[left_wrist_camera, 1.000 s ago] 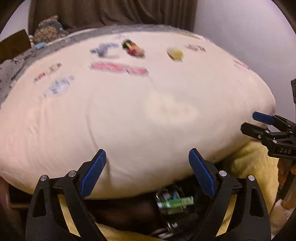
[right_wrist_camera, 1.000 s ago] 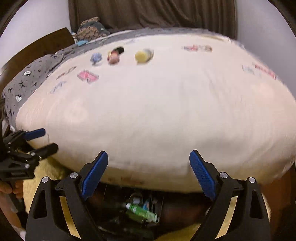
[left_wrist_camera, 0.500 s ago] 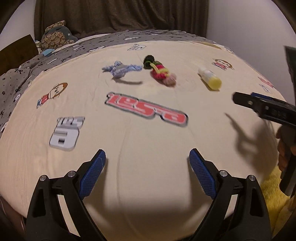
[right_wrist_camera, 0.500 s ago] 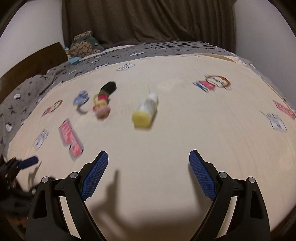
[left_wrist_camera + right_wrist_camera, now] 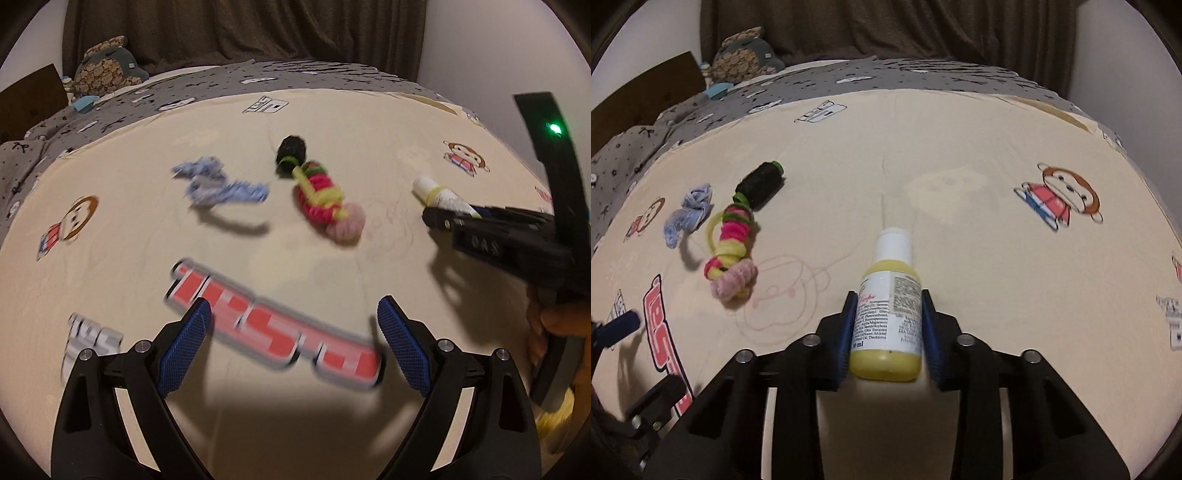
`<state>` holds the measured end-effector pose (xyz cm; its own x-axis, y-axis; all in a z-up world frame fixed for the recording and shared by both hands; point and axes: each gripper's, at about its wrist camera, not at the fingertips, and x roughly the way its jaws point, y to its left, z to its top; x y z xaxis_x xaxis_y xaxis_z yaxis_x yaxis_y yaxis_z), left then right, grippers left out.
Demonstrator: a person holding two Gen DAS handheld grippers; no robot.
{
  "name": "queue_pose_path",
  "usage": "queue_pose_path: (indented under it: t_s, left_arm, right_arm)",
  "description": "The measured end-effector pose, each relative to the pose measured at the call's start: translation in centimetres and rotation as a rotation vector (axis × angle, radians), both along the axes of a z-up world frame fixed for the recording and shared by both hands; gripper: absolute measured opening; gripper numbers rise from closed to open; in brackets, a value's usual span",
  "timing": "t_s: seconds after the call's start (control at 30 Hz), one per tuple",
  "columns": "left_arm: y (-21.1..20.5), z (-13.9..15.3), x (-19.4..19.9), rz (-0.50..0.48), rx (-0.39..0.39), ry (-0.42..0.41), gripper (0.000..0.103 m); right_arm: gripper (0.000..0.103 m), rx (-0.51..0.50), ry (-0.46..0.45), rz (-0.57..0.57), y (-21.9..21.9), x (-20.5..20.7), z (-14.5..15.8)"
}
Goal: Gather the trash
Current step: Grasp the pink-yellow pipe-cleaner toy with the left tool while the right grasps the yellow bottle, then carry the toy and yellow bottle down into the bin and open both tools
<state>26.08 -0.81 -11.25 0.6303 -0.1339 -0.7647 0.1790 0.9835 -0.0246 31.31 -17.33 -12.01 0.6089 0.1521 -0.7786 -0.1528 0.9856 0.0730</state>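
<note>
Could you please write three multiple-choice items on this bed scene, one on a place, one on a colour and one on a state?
1. Where does the small bottle lie?
A. On the cream bedsheet, between the right gripper's pads
B. On the grey pillow
C. On the floor

2. What colour is the spool of thread?
A. White
B. Black
C. Orange

3. How does the left gripper stand?
A. Shut on the bottle
B. Shut on the blue cloth scrap
C. Open, with nothing between its pads

Key: 1 A, the closing blue pads flank the bottle's label; 2 B, dark winding with a green rim; 3 C, only printed sheet shows between the pads.
</note>
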Motion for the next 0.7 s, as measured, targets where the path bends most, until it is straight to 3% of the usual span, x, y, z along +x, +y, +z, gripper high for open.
queue_pose_path:
  t_s: [0.1, 0.27, 0.4, 0.5, 0.7]
  left_arm:
    - [-0.6, 0.1, 2.2, 0.015, -0.020, 0.006, 0.083]
    - [-1.5, -0.4, 6.1, 0.052, -0.062, 0.055, 0.074]
    - [-2.9, -0.7, 8.6, 0.061, -0.023, 0.063, 0.060]
    - [-3.6, -0.6, 9.1, 0.043, -0.011, 0.071, 0.043]
    - [-3.7, -0.2, 7.1, 0.012, -0.005, 0.076, 0.037]
  right_arm:
    - [0.032, -0.009, 0.004, 0.019, -0.9, -0.1, -0.1]
    - [0.032, 0.057, 0.007, 0.013, -2.4, -0.3, -0.3]
    - [0.032, 0.031, -0.008, 0.018, -2.0, -0.9, -0.4]
    - [0.032, 0.030, -0.009, 0.021, -2.1, -1.2, -0.3]
    - [0.032, 0.038, -0.015, 0.020, -2.7, -3.0, 0.0]
